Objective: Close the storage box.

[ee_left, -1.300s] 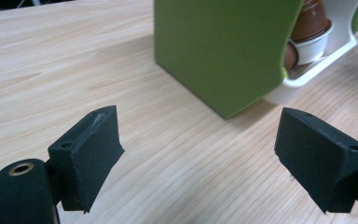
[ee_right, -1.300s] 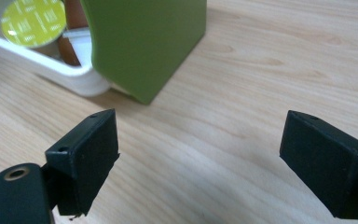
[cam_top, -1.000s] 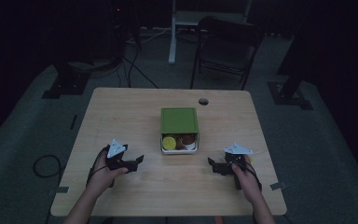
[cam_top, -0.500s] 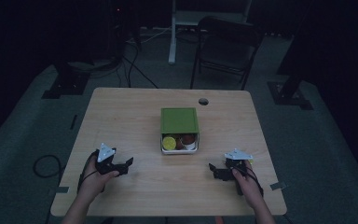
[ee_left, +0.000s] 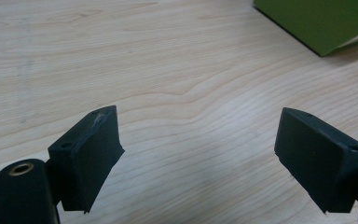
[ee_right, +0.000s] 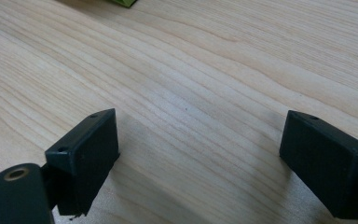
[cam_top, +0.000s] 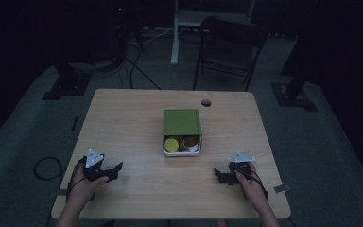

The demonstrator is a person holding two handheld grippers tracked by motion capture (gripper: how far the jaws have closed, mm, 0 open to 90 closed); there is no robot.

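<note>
A white food box (cam_top: 182,149) with a green lid (cam_top: 182,122) slid partly back sits mid-table; a yellow item (cam_top: 171,144) and brown items (cam_top: 190,141) show in its uncovered front end. My left gripper (cam_top: 115,170) rests near the table's front left, jaws wide apart and empty, well clear of the box. In the left gripper view my left gripper (ee_left: 198,149) has bare wood between its jaws, with the green lid (ee_left: 321,21) at top right. My right gripper (cam_top: 219,175) lies at the front right, open and empty; my right gripper (ee_right: 198,154) looks over bare wood.
The wooden table (cam_top: 132,123) has a round cable hole (cam_top: 206,102) near its far edge. A folding chair (cam_top: 229,47) and stand legs stand on the dark floor beyond. A cable (cam_top: 45,166) lies on the floor at the left.
My left gripper has slid toward the table's front left corner, away from the box. The right gripper has barely shifted. Both stay open.
</note>
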